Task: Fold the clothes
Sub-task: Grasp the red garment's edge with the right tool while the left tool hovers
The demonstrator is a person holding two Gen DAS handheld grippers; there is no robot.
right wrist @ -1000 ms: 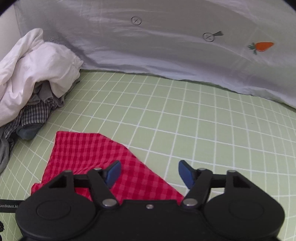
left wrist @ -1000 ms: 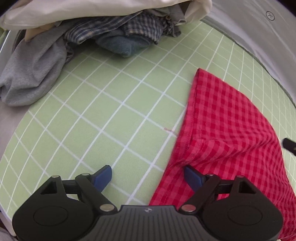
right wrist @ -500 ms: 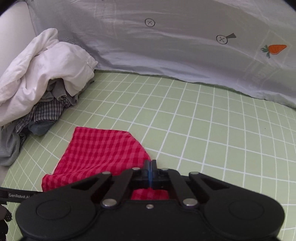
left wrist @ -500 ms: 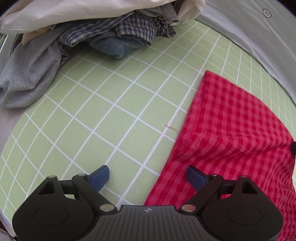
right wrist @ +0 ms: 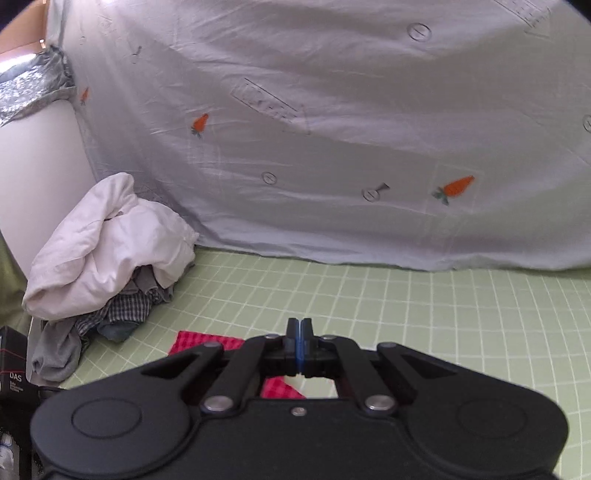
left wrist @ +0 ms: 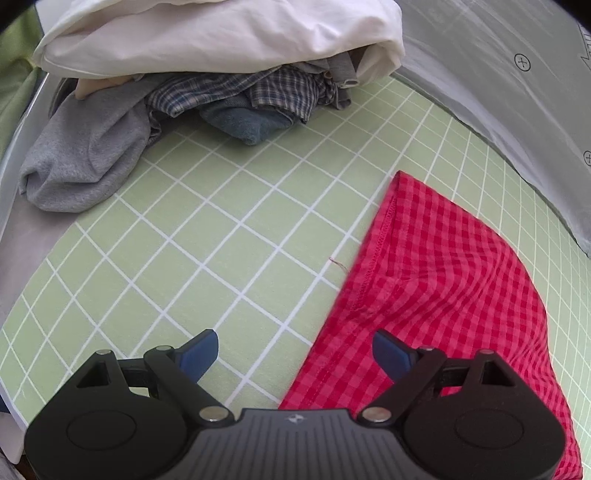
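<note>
red checked cloth (left wrist: pixel 436 295) lies on the green grid mat (left wrist: pixel 207 236), under the wide-open, empty left gripper (left wrist: pixel 293 352), while the right gripper (right wrist: pixel 299 345) is pressed shut, a grip on the cloth unclear.

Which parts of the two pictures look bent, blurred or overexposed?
Left wrist view: the green grid mat has lines curved by the fisheye; the white crumpled cloth is nearly washed out. Right wrist view: softer overall, and the pale carrot-print sheet is slightly blurred.
</note>
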